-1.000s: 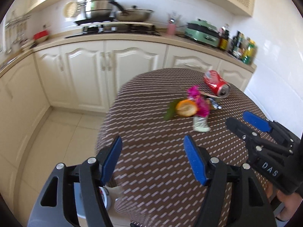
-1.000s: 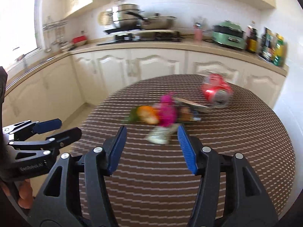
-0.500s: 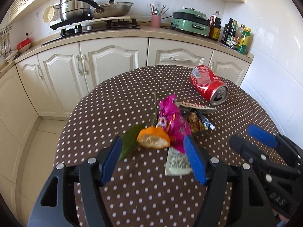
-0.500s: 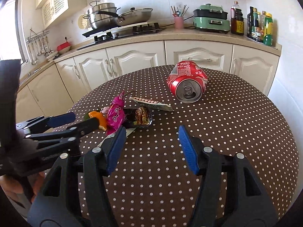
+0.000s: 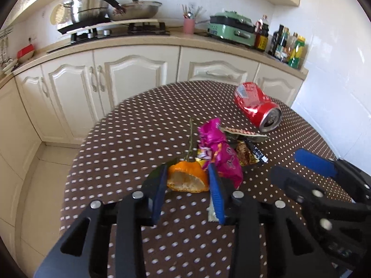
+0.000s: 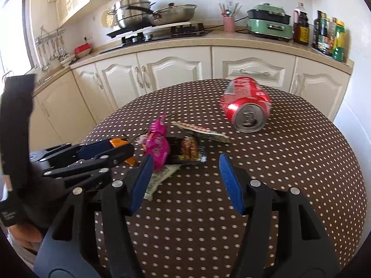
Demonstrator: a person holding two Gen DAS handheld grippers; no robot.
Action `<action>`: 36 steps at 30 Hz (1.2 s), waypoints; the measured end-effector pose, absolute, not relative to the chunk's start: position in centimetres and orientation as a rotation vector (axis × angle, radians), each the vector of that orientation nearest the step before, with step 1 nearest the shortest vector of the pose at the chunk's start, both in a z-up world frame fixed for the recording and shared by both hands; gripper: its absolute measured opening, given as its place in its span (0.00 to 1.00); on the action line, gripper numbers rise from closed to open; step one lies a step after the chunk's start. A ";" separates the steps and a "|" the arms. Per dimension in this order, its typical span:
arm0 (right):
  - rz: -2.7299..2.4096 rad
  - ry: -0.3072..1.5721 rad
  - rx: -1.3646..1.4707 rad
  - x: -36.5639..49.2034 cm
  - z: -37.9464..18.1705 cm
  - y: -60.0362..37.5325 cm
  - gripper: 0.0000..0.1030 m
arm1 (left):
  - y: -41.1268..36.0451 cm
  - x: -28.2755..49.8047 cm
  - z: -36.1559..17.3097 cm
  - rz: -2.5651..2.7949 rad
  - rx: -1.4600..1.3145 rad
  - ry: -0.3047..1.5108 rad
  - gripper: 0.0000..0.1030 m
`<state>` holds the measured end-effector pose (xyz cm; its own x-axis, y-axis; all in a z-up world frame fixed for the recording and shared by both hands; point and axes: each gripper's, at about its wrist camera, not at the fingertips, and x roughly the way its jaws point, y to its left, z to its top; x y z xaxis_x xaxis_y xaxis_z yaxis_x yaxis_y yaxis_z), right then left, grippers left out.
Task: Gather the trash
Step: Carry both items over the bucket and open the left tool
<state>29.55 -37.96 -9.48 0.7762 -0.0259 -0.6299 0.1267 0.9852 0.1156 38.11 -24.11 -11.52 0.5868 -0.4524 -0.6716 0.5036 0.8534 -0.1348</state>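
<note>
The left gripper (image 5: 188, 180), angled down at the polka-dot table (image 5: 143, 136), is being closed around the orange peel (image 5: 187, 178), its jaws just narrowed onto it. The right gripper (image 6: 185, 176) is being held apart, empty, short of the crushed red can (image 6: 245, 106).

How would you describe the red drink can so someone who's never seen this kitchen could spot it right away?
Start at the round table with the brown, white-dotted cloth. On its far side, nearest the cream cabinets, the dented red aluminium drink can lies on its side, apart from the heap of wrappers. It is the only metal cylinder there, its silver top facing the cameras.
</note>
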 end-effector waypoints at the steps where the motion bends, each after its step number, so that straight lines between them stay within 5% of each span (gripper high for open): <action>1: -0.077 0.684 0.150 30.0 -9.5 -37.7 0.57 | -23.4 38.0 -11.3 -0.551 0.060 0.754 0.33; 12: -0.039 0.780 0.106 36.1 -11.4 -34.5 0.57 | -17.9 38.1 -10.5 -0.453 -0.007 0.712 0.32; 14: -0.036 0.794 0.084 36.6 -11.9 -34.2 0.33 | -17.2 38.0 -10.5 -0.451 -0.014 0.711 0.32; 15: -0.035 0.810 0.069 36.7 -12.3 -34.0 0.32 | -16.8 37.9 -10.5 -0.453 -0.018 0.712 0.32; 36: 0.258 0.681 0.029 31.3 -9.1 -17.3 0.32 | 0.5 32.1 -11.0 -0.282 -0.156 0.698 0.31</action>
